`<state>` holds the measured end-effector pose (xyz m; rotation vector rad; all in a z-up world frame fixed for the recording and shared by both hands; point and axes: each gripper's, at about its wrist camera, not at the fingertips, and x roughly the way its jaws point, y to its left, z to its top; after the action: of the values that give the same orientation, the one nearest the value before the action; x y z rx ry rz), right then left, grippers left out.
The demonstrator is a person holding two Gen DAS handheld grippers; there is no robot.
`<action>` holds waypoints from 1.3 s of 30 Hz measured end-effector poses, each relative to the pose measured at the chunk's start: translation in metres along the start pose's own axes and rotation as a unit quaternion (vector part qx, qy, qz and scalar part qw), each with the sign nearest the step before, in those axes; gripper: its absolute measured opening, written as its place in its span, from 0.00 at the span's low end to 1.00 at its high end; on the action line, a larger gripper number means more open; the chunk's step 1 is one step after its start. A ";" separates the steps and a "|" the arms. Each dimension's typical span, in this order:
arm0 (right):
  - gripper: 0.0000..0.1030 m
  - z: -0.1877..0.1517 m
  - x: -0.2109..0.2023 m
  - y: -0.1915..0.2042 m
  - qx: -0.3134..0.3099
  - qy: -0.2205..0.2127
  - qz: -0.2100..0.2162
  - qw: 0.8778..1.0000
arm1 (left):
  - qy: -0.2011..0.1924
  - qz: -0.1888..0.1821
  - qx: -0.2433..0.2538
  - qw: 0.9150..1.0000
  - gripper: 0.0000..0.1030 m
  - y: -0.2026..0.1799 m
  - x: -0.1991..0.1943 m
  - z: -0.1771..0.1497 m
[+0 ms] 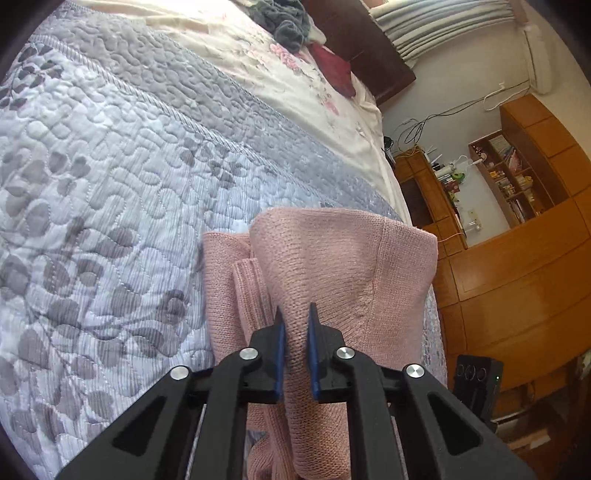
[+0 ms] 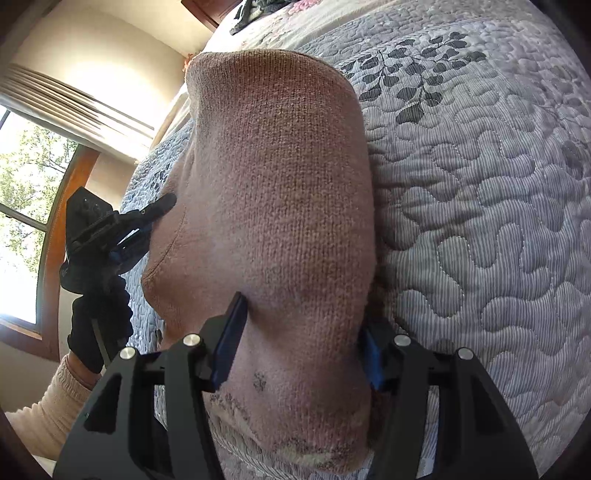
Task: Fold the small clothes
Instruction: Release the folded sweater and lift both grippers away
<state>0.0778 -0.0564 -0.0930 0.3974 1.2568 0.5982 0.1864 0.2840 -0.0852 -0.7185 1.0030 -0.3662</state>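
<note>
1. The left gripper point(image 1: 295, 321) has its blue pads drawn in narrow, pinching a ridge of the pink knitted sweater point(image 1: 332, 266) between them
2. The right gripper point(image 2: 299, 332) stands much wider, its blue-faced fingers point(image 2: 231, 339) on either side of a thick bunch of the same sweater point(image 2: 280, 184), which fills the gap and presses against both pads
3. From the right wrist view, the left gripper point(image 2: 162, 206) shows at the sweater's far edge, carried by a hand in a black glove point(image 2: 99, 325) with a cream ribbed sleeve point(image 2: 48, 410) below it
4. The sweater lies on the bed near its edge, humped up between the two grippers, with a ribbed band point(image 1: 247, 291) folded alongside
5. Under it spreads a quilted grey-blue bedspread point(image 1: 110, 184) stitched with leaf shapes
6. Further up the bed sit a cream floral sheet point(image 1: 295, 74), a heap of grey clothing point(image 1: 284, 18) and a dark red garment point(image 1: 336, 70)
7. Beyond the bed stand wooden cabinets point(image 1: 524, 280) and a shelf of books point(image 1: 509, 173); a sunlit window point(image 2: 22, 221) shows on the other side
</note>
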 end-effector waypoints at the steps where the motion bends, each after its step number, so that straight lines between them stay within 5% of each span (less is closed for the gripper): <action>1: 0.55 0.000 0.004 0.001 -0.001 0.002 0.000 1.000 | 0.000 0.004 0.000 1.000 0.10 0.004 -0.001 -0.002; 9: 0.58 0.004 0.022 0.018 -0.002 0.016 -0.020 1.000 | 0.026 0.033 0.003 0.999 0.16 0.019 0.017 0.002; 15: 0.59 0.023 -0.025 0.041 -0.024 -0.058 -0.031 0.998 | -0.032 0.073 0.068 0.995 0.23 -0.020 -0.043 -0.003; 19: 0.59 0.056 -0.036 0.068 -0.058 -0.083 -0.002 0.995 | -0.017 0.054 0.119 0.991 0.32 -0.062 -0.040 -0.007; 24: 0.59 0.093 -0.007 0.080 -0.086 -0.057 0.001 0.995 | 0.009 0.064 0.126 0.990 0.32 -0.072 -0.003 -0.001; 27: 0.58 0.111 0.015 0.066 -0.060 -0.045 -0.040 0.996 | 0.025 0.087 0.122 0.988 0.32 -0.061 0.017 0.000; 39: 0.59 0.118 0.049 0.040 -0.045 -0.021 -0.086 0.995 | 0.041 0.105 0.100 0.989 0.30 -0.030 0.033 0.000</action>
<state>0.1926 0.0101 -0.0743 0.2220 1.2058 0.4958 0.2044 0.2427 -0.0851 -0.4152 1.0907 -0.3095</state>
